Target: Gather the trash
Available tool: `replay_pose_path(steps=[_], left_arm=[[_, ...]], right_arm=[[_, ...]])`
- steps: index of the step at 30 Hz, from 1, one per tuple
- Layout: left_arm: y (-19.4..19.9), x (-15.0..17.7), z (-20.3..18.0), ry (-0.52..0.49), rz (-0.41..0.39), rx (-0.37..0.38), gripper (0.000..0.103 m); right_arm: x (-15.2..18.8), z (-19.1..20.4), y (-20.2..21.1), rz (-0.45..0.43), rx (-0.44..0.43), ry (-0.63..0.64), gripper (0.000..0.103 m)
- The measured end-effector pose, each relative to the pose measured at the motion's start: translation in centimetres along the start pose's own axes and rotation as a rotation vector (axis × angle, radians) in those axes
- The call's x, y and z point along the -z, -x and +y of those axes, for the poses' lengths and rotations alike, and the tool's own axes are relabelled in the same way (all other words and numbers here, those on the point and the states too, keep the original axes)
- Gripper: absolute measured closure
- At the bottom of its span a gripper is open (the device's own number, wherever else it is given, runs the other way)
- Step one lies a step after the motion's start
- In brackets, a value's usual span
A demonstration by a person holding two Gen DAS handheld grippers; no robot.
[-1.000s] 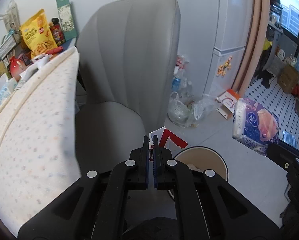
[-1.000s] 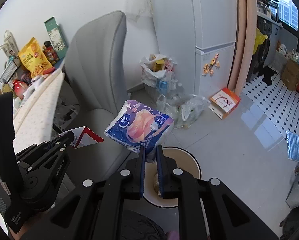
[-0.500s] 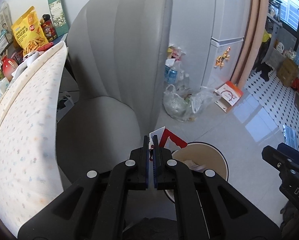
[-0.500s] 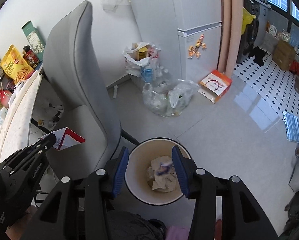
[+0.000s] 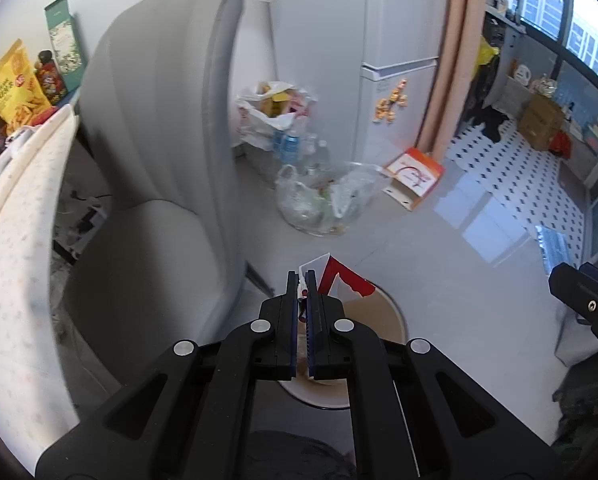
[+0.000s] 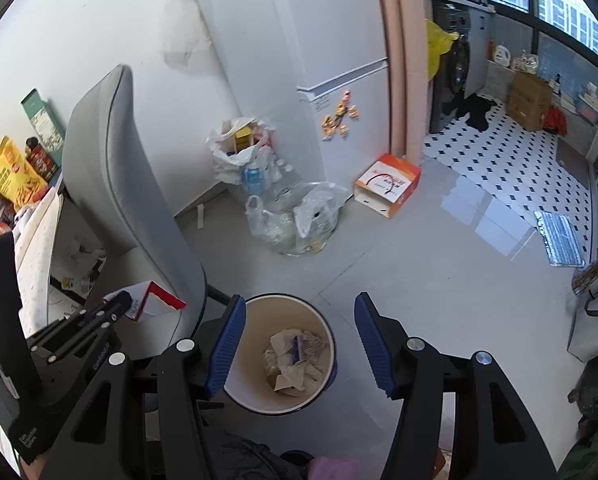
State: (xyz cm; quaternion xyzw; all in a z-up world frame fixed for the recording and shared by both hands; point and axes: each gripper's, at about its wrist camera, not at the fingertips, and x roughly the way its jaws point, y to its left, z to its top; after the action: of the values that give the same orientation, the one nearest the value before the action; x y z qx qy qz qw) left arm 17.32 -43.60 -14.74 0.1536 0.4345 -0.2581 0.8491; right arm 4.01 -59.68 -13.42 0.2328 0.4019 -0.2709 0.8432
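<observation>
While poised above the bin (image 6: 289, 354), both grippers point steeply down for a straight drop. Chair (image 6: 111, 184) just beside bin, left. Right gripper (image 6: 299, 344): jaws just opened, empty, straddling the rim. Left gripper (image 5: 302, 278): clamped on carton (image 5: 341, 280), over the bin's near edge, not yet released.

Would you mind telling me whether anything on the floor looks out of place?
Yes: an orange-and-white box lies tipped on its side beside the fridge, and a silver foil mat sits loose on the tiles.
</observation>
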Motion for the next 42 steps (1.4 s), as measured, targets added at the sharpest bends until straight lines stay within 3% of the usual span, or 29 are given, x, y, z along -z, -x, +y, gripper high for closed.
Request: replay_pose_path(steps=[6,7,8,10,14,23,34,42], left_arm=[[-0.9,0.1,-1.3,0.009,0.035,0.058,0.094],[-1.0,0.1,-1.3,0.013,0.038,0.066,0.085],[-1.0,0.1,-1.2,0.019,0.039,0.081,0.068],[-0.8,0.2,-1.2,0.020,0.023,0.084,0.056],[-0.1,0.0,-0.8,0.028,0.007,0.105,0.046],[3.2,-0.5,1.8,0.055,-0.071,0.018,0.014],[9.6,0.6,7.8,0.147,-0.167,-0.094,0.006],[14.3,2.5,12.8,0.221,-0.225,-0.138,0.006]], right_arm=[[0.1,-1.6,0.8,-0.012,0.008,-0.022,0.047],[0.1,-1.7,0.8,-0.014,0.007,-0.022,0.047],[0.2,-1.7,0.9,-0.013,0.005,-0.023,0.047],[0.2,-1.6,0.9,-0.013,0.002,-0.023,0.047],[0.2,-1.1,1.2,-0.015,-0.007,-0.022,0.047],[0.2,0.9,2.8,-0.042,-0.035,0.016,0.038],[1.2,5.7,6.7,-0.097,-0.075,0.103,0.017],[2.2,10.2,10.2,-0.135,-0.093,0.168,0.010]])
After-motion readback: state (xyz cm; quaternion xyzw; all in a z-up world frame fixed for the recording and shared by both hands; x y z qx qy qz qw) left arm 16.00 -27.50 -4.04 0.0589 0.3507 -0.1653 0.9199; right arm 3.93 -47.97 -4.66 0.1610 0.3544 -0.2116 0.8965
